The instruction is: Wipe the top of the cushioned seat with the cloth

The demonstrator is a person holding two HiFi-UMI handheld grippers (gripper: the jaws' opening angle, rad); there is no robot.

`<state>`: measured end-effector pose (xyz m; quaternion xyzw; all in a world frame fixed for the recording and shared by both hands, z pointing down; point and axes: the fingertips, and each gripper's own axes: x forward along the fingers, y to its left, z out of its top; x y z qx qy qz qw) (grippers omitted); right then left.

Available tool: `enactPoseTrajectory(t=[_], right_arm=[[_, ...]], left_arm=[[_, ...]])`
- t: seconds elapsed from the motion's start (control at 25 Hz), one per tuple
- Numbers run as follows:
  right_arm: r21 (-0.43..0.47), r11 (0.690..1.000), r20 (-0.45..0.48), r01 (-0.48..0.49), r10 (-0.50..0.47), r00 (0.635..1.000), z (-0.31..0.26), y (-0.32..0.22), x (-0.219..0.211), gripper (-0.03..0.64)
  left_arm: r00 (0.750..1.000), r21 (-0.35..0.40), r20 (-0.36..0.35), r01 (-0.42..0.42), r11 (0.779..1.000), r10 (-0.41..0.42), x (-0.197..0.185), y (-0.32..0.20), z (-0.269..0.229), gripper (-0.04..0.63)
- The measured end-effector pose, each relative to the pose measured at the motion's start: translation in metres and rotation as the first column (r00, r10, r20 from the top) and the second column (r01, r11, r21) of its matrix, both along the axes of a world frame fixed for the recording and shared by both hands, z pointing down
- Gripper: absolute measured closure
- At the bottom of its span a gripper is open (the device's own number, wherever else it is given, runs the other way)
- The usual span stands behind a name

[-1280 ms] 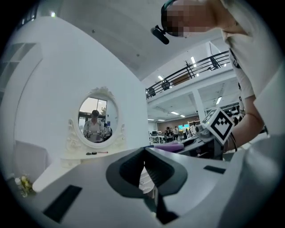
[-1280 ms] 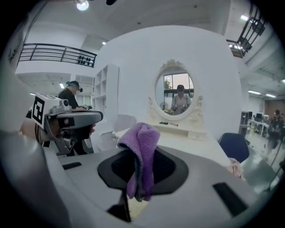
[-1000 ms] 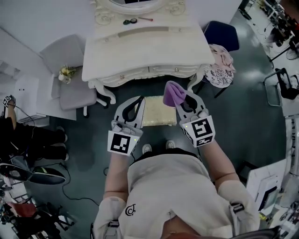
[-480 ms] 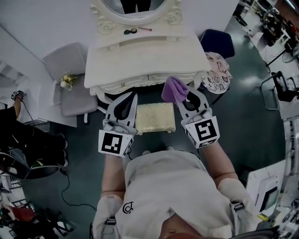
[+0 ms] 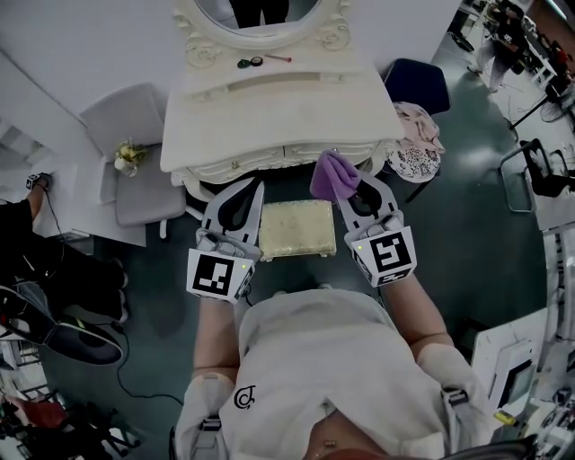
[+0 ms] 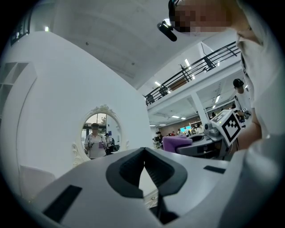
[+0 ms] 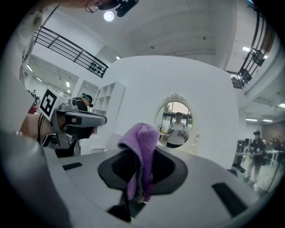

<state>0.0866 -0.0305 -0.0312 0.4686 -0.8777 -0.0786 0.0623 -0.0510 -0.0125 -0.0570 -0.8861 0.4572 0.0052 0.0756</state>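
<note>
Right hand-held gripper (image 5: 352, 189) is clamped on the purple cloth (image 5: 334, 173). In the right gripper view a fold of the cloth (image 7: 140, 142) is pinched between the jaws and bunches up above them, touching nothing else. Seen from the head view, the cloth shows past the far right corner of the cushioned seat (image 5: 296, 229), against the front edge of the desk (image 5: 296, 99).

The left hand-held gripper (image 5: 259, 185) is shut with nothing in it; in its own view the jaws meet tip to tip.

The seat, a pale cream pad, lies low between the two grippers on a dark grey-green floor (image 5: 467, 225). The desk is white and ornate, with an oval mirror (image 5: 260, 9) at its back and a few small items near it. A grey chair (image 5: 135, 171) stands to the left, and a navy chair (image 5: 418, 81) to the right.
</note>
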Motion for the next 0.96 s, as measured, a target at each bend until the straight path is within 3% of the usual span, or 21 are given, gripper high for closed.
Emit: enactPoseTrajectory(t=[0.36,0.64,0.96], right_arm=[[0.028,0.999,0.027,0.02,-0.021,0.999,0.001,-0.004,-0.003,0.548],[0.109,0.994,0.061,0.019,-0.026,0.998,-0.007,-0.003,-0.001,0.548],[0.102,0.994,0.055,0.045,-0.051,0.997,0.002,0.001,-0.007,0.548]], left_arm=[[1.0,-0.002,0.001,-0.008,1.0,0.008,0.002,-0.005,0.004,0.583],[1.0,0.001,0.03,-0.007,1.0,0.007,0.004,-0.003,0.009,0.583],[1.0,0.012,0.02,-0.008,1.0,0.008,0.006,-0.003,0.014,0.583]])
